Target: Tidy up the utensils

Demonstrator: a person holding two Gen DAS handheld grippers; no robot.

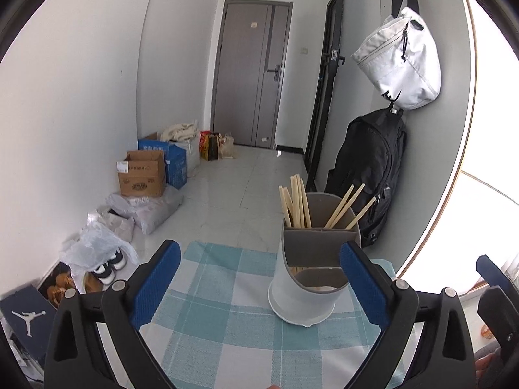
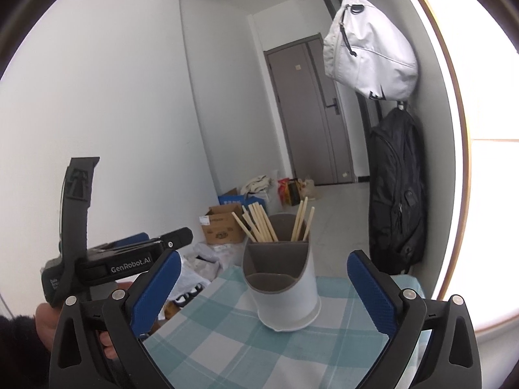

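A white utensil holder (image 1: 301, 295) (image 2: 285, 304) with a grey inner divider stands upright on a teal checked tablecloth (image 1: 220, 334) (image 2: 227, 340). Several wooden chopsticks (image 1: 296, 204) (image 2: 259, 223) stick up from its two rear compartments. The low front compartment holds nothing tall. My left gripper (image 1: 259, 253) is open, with empty blue pads (image 1: 155, 285), just short of the holder. Beside it my right gripper (image 2: 264, 259) is also open and empty, facing the holder from the near side. In the right wrist view, a hand holds the left gripper's black body (image 2: 113, 265) at the left.
The table is small, and its far edge (image 1: 227, 246) drops to a tiled floor. Boxes (image 1: 142, 178), plastic bags and shoes (image 1: 107, 265) line the left wall. A black backpack (image 1: 366, 178) and a white bag (image 1: 402, 61) hang at the right, close behind the holder.
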